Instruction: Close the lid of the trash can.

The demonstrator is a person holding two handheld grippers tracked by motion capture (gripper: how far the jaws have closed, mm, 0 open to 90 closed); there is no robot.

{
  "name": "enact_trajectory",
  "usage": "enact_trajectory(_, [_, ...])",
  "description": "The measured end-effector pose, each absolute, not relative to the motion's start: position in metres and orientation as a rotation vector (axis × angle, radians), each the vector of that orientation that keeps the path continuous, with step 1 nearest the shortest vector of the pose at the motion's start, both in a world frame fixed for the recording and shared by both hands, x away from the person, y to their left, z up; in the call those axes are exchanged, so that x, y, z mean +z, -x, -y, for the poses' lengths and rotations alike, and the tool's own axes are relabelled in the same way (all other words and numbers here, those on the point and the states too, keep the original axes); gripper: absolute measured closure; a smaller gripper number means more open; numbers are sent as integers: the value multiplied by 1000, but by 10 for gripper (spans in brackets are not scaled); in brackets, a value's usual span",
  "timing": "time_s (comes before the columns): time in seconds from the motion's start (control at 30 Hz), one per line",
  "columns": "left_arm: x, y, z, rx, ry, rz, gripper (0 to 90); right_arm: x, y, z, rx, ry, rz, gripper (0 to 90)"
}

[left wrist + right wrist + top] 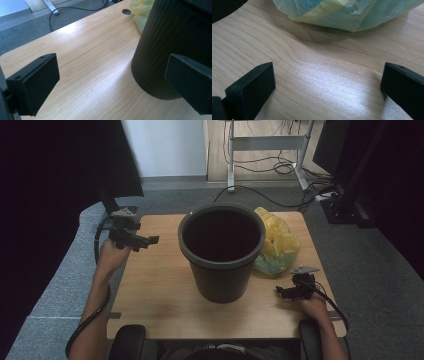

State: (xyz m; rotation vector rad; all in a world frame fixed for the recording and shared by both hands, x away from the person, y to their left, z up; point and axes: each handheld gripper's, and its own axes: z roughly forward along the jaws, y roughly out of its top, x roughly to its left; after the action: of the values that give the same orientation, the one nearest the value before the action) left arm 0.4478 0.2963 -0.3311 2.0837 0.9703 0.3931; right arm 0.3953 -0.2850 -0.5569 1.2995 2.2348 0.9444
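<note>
Dark grey plastic bin standing upright at the centre of the wooden tabletop, open mouth up and apparently empty. A crumpled yellow-green plastic bag lies on the tabletop touching the bin's right side, toward the far edge. Right claw, jaws spread and holding nothing, rests low near the front right corner; in the right gripper view the bag sits just ahead of the jaws with bare wood between. Left claw, jaws likewise spread and empty, hovers at the left edge, pointing toward the bin; in the left gripper view the ribbed bin wall fills the right side. The right claw is the nearer to the bag, which lies forward of it and slightly inward; a short forward reach would probably meet the bag's near edge.
</note>
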Motion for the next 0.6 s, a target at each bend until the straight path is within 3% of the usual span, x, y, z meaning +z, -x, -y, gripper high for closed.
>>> enact_trajectory(0.6, [-378, -443, -312, 393, -2081, -1005, 0, -557, -395, 285, 944, -1298, -2235, 0])
